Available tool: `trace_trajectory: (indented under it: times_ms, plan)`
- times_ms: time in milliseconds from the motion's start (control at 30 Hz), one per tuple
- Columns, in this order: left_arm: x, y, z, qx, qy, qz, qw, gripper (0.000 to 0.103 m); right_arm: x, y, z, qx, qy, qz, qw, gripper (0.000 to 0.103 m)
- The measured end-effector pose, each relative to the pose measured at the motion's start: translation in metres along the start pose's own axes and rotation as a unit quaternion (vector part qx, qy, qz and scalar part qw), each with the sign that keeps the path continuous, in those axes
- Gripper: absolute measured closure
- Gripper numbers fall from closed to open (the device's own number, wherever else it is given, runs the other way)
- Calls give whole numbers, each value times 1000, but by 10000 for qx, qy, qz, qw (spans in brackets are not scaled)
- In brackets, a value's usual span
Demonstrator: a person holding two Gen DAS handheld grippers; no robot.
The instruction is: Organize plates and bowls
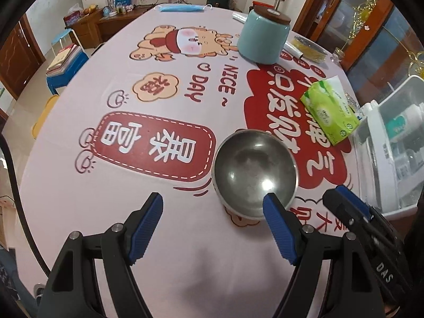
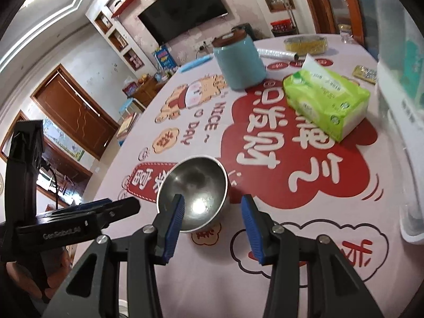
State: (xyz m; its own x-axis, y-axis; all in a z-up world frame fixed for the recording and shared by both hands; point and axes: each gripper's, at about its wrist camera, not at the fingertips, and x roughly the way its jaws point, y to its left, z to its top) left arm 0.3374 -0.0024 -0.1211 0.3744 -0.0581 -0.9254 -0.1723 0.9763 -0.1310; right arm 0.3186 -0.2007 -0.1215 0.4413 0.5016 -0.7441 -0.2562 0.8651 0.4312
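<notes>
We see one steel bowl (image 1: 254, 171), upright, empty, its polished inside catching a bright glare. It sits on the printed surface (image 1: 79, 185), near the green tissue pack (image 1: 330, 111) and well apart from the blue lidded jar (image 1: 262, 37). We count one bowl, one tissue pack, one jar, two grippers. Left gripper (image 1: 213, 206): fingers wide apart, nothing between them. Right gripper (image 2: 213, 209): fingers apart over the bowl's near edge, not clamping it.
</notes>
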Motion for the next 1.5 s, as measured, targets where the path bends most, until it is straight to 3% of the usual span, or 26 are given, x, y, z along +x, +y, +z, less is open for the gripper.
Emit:
trace_trajectory:
  times_ms: [300, 700, 933, 1500]
  plan:
    - [39, 1, -3, -145, 160, -90, 9997, 29, 32, -9, -12, 143, 377, 123, 9991, 58]
    - [65, 5, -7, -373, 321, -234, 9985, 57, 52, -15, -15, 291, 577, 415, 9970, 69]
    - [70, 2, -10, -461, 351, -446, 9973, 87, 58, -18, -17, 411, 740, 599, 9946, 80]
    - [61, -6, -39, -413, 558, -362, 9969, 92, 37, -21, -39, 551, 990, 448, 9925, 87]
